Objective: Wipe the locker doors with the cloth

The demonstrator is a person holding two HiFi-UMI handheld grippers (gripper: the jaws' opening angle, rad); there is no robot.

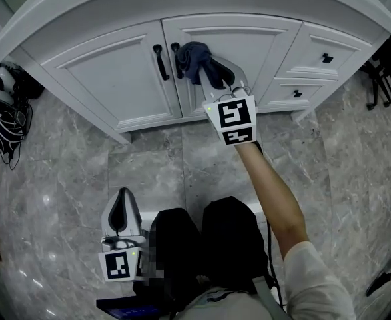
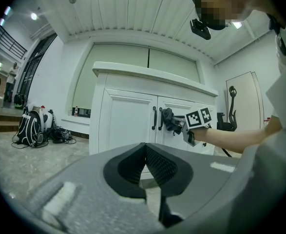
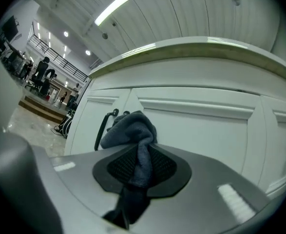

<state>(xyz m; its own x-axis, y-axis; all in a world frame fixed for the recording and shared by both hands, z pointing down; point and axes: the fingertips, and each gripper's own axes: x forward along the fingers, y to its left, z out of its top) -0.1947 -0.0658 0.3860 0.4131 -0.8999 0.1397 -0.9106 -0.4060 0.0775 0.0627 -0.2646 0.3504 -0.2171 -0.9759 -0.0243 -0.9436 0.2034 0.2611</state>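
Observation:
A dark blue-grey cloth (image 1: pixel 194 57) is bunched against the right white cabinet door (image 1: pixel 248 45), close to its black handle (image 1: pixel 177 60). My right gripper (image 1: pixel 210 72) is shut on the cloth (image 3: pixel 133 135), whose tail hangs down between the jaws; the wad (image 2: pixel 171 121) shows at the door in the left gripper view too. The left door (image 1: pixel 108 72) with its black handle (image 1: pixel 160 62) lies beside it. My left gripper (image 1: pixel 120 213) hangs low near the person's legs, well back from the doors, jaws together with nothing between them.
Drawers with black knobs (image 1: pixel 327 59) sit right of the doors. Bags and cables (image 1: pixel 5 112) lie on the marble floor at the left. An office chair base (image 1: pixel 382 85) stands at the far right. The person's dark trousers (image 1: pixel 208 245) fill the bottom centre.

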